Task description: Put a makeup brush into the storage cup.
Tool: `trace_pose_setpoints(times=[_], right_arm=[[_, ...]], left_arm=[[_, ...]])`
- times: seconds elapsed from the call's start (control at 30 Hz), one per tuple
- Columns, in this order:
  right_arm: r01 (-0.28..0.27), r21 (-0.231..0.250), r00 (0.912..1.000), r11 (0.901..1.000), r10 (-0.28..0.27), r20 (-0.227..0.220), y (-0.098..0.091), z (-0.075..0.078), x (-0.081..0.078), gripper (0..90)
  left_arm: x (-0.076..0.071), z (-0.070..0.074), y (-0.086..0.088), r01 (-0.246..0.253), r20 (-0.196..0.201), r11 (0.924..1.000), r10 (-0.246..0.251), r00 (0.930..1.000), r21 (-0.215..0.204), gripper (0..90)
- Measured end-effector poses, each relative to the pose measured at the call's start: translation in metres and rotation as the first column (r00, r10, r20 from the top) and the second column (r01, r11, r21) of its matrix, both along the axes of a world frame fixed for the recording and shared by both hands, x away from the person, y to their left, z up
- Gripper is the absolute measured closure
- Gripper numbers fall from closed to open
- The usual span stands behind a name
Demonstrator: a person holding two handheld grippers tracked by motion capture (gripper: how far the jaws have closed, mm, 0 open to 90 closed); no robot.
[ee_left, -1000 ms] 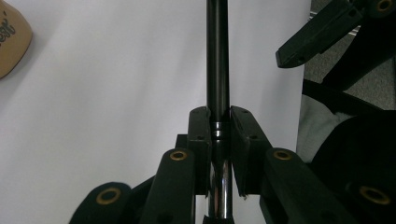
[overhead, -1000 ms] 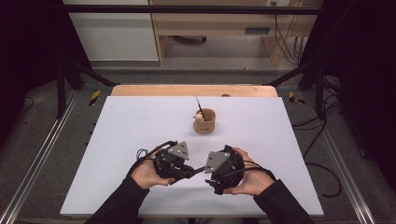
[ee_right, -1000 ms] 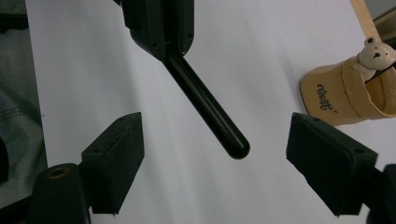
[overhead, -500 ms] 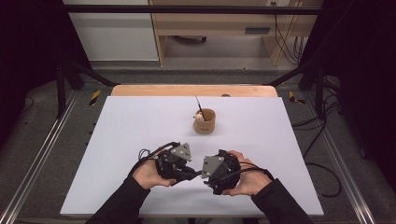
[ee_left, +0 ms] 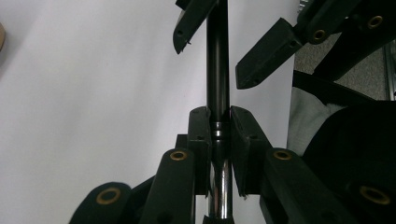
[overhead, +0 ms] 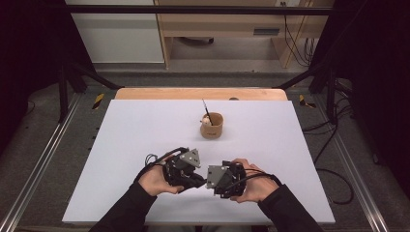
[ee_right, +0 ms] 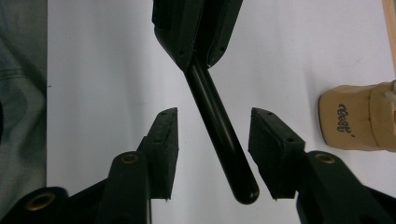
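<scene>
- The white rectangular worktop (overhead: pixel 145 145) carries a tan wooden cup (overhead: pixel 212 126) near its middle, a thin dark stick standing in it; the cup is well apart from both hands, which sit close together at the near edge.
- The left tongs (ee_left: pixel 218 128) are clamped tight on a slim black glossy pen (ee_left: pixel 217 70) — the pads squeeze it where a silver ring shows on its barrel.
- The pen's long axis runs straight out of the left tongs toward the right tongs (ee_right: pixel 212 140), and its rounded free end (ee_right: pixel 245 191) lies between their pads.
- The right tongs have just been closing; they stand half-narrowed around that end, a gap on each side, not yet touching — so they are placed to pinch across the barrel.
</scene>
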State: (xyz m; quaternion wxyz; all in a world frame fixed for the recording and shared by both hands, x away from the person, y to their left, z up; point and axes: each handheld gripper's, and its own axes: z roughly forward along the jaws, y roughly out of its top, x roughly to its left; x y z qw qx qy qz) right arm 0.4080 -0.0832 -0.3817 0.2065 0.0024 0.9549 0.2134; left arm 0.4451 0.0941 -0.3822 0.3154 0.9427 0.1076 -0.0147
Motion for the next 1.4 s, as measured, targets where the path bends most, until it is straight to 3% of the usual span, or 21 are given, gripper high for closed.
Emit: trace_pose_setpoints(times=[0.27,0.37,0.7,0.73,0.8,1.0,1.4], right_arm=[[-0.032,-0.003,0.9995,0.9995,0.032,0.004,0.0018,-0.0016,-0.0007,65.2],[-0.036,0.002,0.9993,0.9993,0.036,0.006,0.0027,-0.0022,-0.0014,69.7],[-0.089,-0.018,0.9958,0.9959,0.089,0.022,0.0019,-0.0027,-0.0024,72.8],[-0.087,-0.018,0.9959,0.996,0.088,0.02,0.0018,-0.0026,-0.0026,73.0],[-0.097,-0.021,0.995,0.995,0.098,0.02,0.0017,-0.0024,-0.0024,73.6],[-0.112,-0.04,0.9934,0.9929,0.113,0.017,0.0018,-0.0017,-0.0021,74.8],[-0.128,-0.033,0.9917,0.9912,0.128,-0.008,0.0019,-0.0023,-0.0019,78.7]], left_arm=[[-0.0007,0.0015,-0.0001,0.02,-0.004,0.9998,-0.02,0.9998,0.008,78.8],[-0.002,0.0002,-0.0013,0.018,-0.012,0.9998,-0.018,0.9998,-0.008,78.8],[-0.0028,-0.0003,-0.0012,0.026,-0.019,0.9996,-0.026,0.9995,-0.014,78.8],[-0.0022,0.0006,-0.0006,0.032,-0.009,0.9995,-0.032,0.9994,0.002,78.8],[-0.0021,-0.0001,-0.0004,0.035,-0.016,0.9993,-0.035,0.9992,-0.015,78.8],[-0.0023,-0.0001,0.0,0.042,-0.013,0.999,-0.042,0.999,-0.014,78.7],[-0.0008,0.0001,0.0029,0.04,-0.005,0.999,-0.04,0.9992,-0.022,76.7]])
